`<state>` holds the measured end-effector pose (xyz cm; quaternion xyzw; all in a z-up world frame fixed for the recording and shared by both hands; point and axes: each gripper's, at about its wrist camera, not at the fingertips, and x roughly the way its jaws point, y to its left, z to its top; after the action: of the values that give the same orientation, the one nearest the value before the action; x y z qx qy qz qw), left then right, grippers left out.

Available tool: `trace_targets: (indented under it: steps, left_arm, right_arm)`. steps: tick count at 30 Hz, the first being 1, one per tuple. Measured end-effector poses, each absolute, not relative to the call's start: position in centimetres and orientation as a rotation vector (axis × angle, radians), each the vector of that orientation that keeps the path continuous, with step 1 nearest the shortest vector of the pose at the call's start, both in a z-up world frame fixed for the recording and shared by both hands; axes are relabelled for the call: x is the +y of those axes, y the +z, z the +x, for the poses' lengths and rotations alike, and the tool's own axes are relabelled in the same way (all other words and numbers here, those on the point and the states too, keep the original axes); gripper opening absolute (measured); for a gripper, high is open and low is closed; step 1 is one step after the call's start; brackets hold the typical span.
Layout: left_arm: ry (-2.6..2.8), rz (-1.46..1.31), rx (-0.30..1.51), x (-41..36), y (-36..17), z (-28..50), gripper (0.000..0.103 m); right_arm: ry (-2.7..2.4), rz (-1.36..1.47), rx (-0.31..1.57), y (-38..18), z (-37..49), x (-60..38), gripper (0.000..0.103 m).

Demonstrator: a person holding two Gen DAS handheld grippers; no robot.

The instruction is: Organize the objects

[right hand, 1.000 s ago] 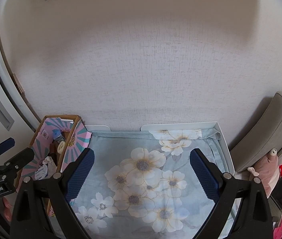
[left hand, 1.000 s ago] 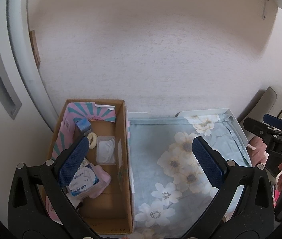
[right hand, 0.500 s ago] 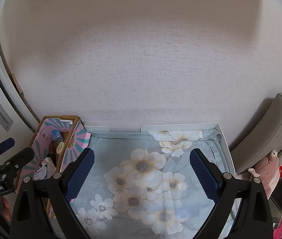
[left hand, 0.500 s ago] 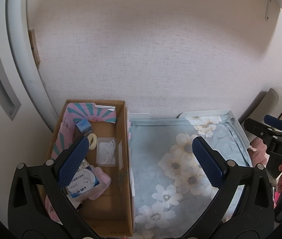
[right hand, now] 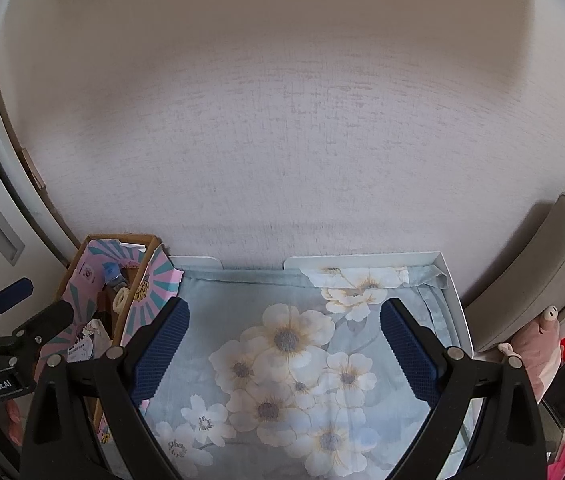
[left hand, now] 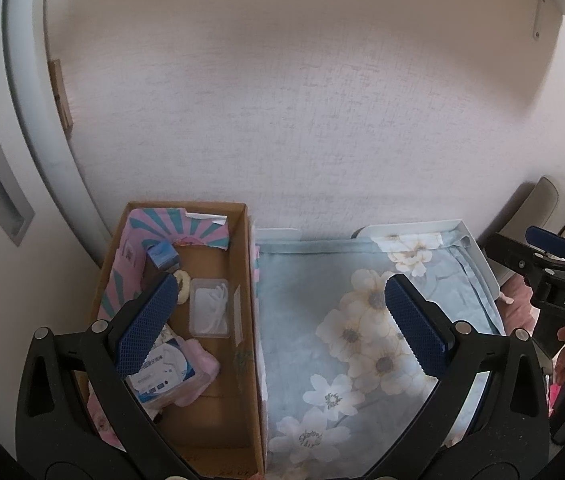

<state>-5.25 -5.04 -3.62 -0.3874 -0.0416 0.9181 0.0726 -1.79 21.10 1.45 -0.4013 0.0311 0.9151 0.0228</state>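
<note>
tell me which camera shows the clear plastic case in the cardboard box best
The left wrist view: it looks down into the cardboard box and shows the whole clear plastic case. In the right wrist view the box wall hides it.

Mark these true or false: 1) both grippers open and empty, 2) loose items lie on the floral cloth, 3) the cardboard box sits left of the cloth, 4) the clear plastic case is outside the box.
1) True: the left gripper and the right gripper are both open, holding nothing.
2) False: the floral cloth is bare.
3) True: the cardboard box stands along the cloth's left edge.
4) False: the clear plastic case lies inside the box, beside a blue-labelled pack.
</note>
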Motion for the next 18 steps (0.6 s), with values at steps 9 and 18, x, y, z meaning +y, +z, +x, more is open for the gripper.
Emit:
trace_targets:
  steps: [9,18]
  left_arm:
    - [2.760,-1.167,-0.139,-5.0,-4.1,-5.8,0.103]
    - [2.817,-1.152,-0.127,-4.9,-4.6,-5.5,0.103]
  right_arm:
    - [2.835,-1.247,0.095,1.6,-2.4,21.2,0.095]
    - [2.835,-1.253,0.102,1.6,-2.6,21.2,0.096]
